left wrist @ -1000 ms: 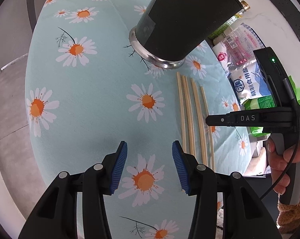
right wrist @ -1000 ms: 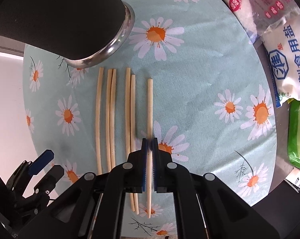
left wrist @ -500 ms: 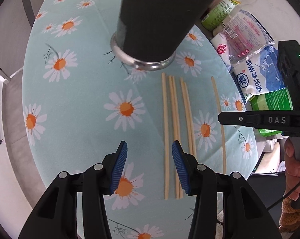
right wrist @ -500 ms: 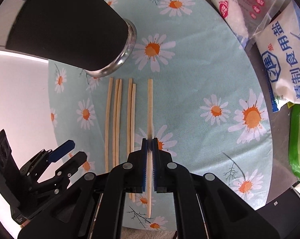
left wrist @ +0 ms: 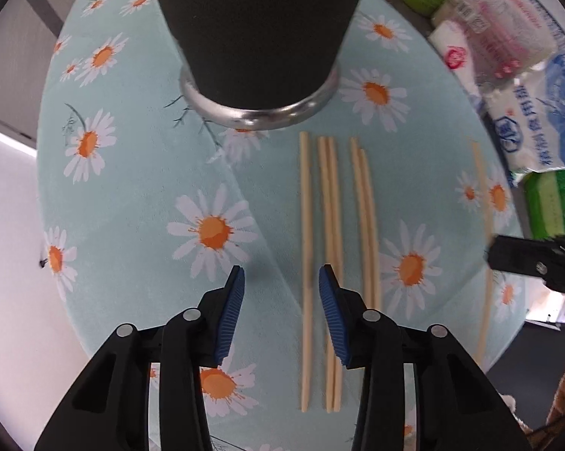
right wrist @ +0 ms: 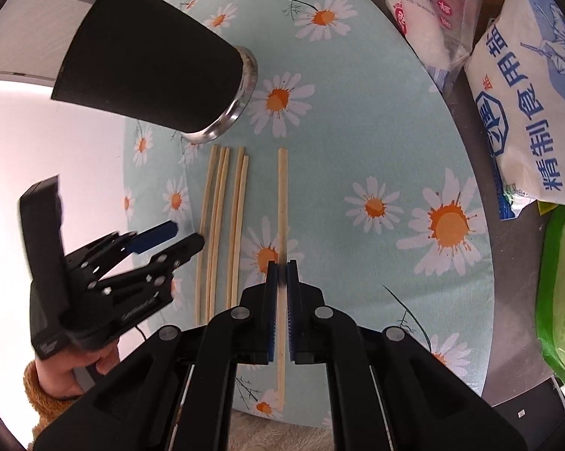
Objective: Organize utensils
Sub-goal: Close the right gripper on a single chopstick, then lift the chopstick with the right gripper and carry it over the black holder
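Chopstick point(right wrist: 281, 203) pinched level in right gripper point(right wrist: 281, 289); left gripper point(left wrist: 280, 293) spread above the others

Left gripper point(left wrist: 280, 293) open, blue pads point(left wrist: 233, 314) apart above daisy cloth point(left wrist: 132, 195). Leftmost chopstick point(left wrist: 305, 263) runs between the pads. Four more chopsticks point(left wrist: 352, 255) in two pairs just right of it. Black cup point(left wrist: 258, 34) ahead. Right gripper point(left wrist: 538, 263) at the right edge on a separate chopstick point(left wrist: 481, 188); grip unclear. Bags point(left wrist: 538, 124) beyond.

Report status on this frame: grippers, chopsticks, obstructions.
Right gripper shut on one chopstick. Left gripper open over five loose chopsticks. Black cup ahead, nothing blocking.
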Available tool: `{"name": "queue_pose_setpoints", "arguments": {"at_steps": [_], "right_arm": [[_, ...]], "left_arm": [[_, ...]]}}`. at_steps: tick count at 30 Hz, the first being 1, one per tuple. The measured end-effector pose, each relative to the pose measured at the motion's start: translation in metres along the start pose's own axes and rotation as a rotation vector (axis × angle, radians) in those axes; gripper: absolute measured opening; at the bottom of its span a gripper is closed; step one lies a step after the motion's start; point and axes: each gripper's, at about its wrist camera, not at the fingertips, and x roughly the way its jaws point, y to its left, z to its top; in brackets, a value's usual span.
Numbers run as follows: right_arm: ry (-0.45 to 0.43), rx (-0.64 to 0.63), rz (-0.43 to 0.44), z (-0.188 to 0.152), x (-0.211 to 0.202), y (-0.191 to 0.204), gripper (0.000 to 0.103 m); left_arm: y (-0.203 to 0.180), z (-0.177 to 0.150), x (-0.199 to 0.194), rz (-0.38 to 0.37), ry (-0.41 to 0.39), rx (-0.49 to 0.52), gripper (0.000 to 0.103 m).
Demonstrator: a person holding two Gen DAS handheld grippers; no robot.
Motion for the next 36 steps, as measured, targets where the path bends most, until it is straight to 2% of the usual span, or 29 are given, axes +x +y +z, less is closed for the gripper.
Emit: {"name": "queue_pose_setpoints", "arguments": {"at_steps": [5, 6, 8, 10, 15, 17, 23, 26, 36], "right_arm": [[-0.004, -0.027, 0.023, -0.004, -0.013, -0.004, 0.006], [-0.001, -0.028, 0.031, -0.005, -0.015, -0.005, 0.006], [-0.003, -0.038, 0.041, -0.005, -0.02, -0.007, 0.006], [0.0, -0.044, 0.053, -0.006, -0.024, -0.009, 0.006], [-0.002, -0.056, 0.07, -0.007, -0.034, -0.016, 0.006], [0.001, -0.058, 0.078, -0.007, -0.034, -0.018, 0.006], [-0.001, -0.07, 0.085, -0.006, -0.035, -0.016, 0.006], [-0.001, -0.077, 0.08, -0.005, -0.033, -0.013, 0.006], [0.015, -0.127, 0.059, -0.003, -0.023, 0.013, 0.006]], "left_arm": [[-0.01, 0.007, 0.007, 0.059, 0.028, 0.006, 0.031], [-0.012, 0.008, 0.007, 0.054, 0.025, 0.005, 0.029], [-0.016, 0.01, 0.008, 0.064, 0.031, 0.008, 0.018], [-0.021, 0.011, 0.008, 0.07, 0.032, 0.009, 0.014], [-0.025, 0.013, 0.01, 0.064, 0.041, -0.007, 0.011], [-0.022, 0.014, 0.01, 0.056, 0.047, -0.017, 0.004], [-0.017, 0.018, 0.008, 0.044, 0.046, -0.036, 0.004], [-0.002, 0.015, 0.007, 0.024, 0.03, -0.034, 0.004], [0.017, -0.021, -0.034, -0.078, -0.071, -0.087, 0.004]]}}
